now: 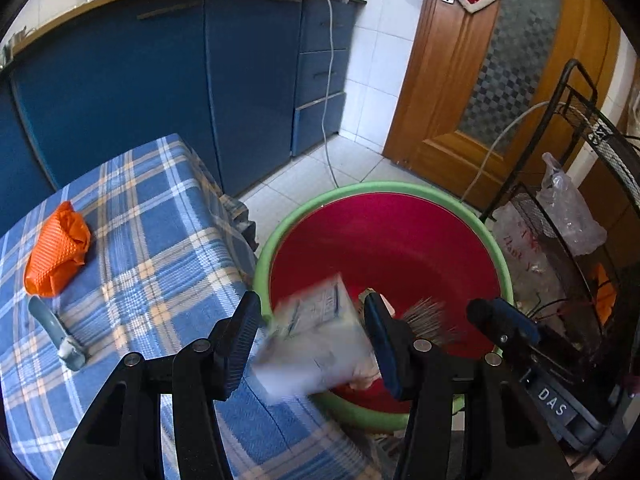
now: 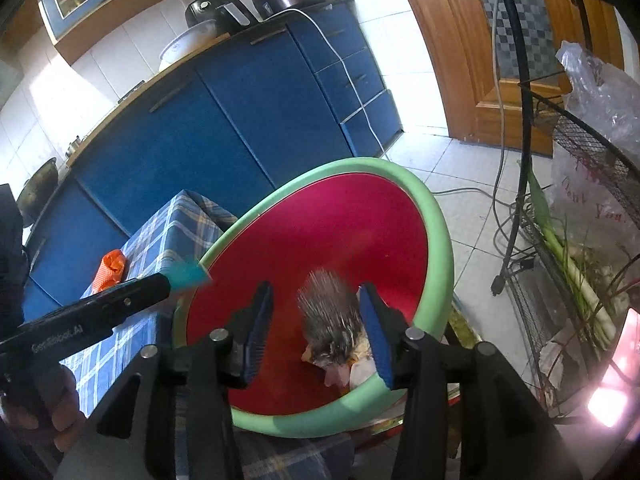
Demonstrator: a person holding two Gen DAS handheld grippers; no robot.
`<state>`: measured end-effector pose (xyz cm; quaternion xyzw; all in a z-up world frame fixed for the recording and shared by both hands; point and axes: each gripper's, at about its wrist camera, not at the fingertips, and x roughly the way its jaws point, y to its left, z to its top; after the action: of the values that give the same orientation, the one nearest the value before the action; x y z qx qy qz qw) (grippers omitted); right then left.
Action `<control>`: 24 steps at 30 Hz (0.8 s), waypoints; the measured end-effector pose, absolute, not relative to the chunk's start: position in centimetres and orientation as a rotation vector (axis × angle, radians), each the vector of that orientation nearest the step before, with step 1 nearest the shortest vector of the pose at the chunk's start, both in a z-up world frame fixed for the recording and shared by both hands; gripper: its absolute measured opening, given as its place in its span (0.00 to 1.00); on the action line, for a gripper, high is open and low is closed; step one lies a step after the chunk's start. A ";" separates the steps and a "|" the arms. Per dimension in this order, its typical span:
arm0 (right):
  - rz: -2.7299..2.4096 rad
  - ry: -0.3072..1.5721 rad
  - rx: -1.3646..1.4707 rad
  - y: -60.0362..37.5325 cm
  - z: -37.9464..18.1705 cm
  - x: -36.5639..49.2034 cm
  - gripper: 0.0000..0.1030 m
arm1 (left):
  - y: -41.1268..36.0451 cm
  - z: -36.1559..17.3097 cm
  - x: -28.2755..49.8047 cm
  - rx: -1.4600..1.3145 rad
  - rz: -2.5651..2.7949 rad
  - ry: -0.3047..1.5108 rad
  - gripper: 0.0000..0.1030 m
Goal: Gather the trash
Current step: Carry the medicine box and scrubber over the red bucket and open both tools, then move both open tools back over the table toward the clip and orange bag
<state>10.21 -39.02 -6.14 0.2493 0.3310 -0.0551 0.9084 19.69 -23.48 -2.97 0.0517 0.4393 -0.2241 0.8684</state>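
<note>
My left gripper (image 1: 312, 332) and right gripper (image 2: 318, 330) both gape over the basin (image 1: 472, 216); a blurred carton (image 1: 320, 344) sits between my left fingers, orange wrapper (image 1: 56, 248) beside the basin on the tablecloth (image 1: 160, 240)

Basin (image 1: 500, 256): round, red inside, green rim, stood on the floor just beside the table edge. Carton (image 1: 316, 340): pale, printed, motion-blurred, tilted, over the near rim of the basin between the spread fingers of the left gripper; contact with either finger could not be judged. Foil wrapper (image 2: 330, 320): silvery, streaked with blur, inside the basin near its near wall, above crumpled pale scraps (image 2: 360, 368) on the bottom. Orange wrapper (image 1: 56, 254): crumpled, dotted texture, lay on the plaid table. Grey-blue tube (image 1: 60, 334) lay just beside it.
</note>
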 end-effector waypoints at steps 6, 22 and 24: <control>-0.119 0.674 0.527 -39.1 -6.1 10.0 0.51 | -23.1 -3.1 19.8 0.092 -0.457 0.931 0.55; -0.119 0.653 0.517 -37.9 -4.9 8.9 0.54 | -18.0 -2.0 19.0 0.028 -0.329 0.902 0.55; -0.123 0.656 0.518 -38.0 -4.9 8.8 0.54 | -16.6 -1.8 19.0 0.016 -0.290 0.895 0.55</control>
<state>8.77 -37.96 -4.91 0.2513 0.3185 -0.0597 0.9121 18.98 -16.58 -1.75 0.0076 0.4310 -0.1399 0.8914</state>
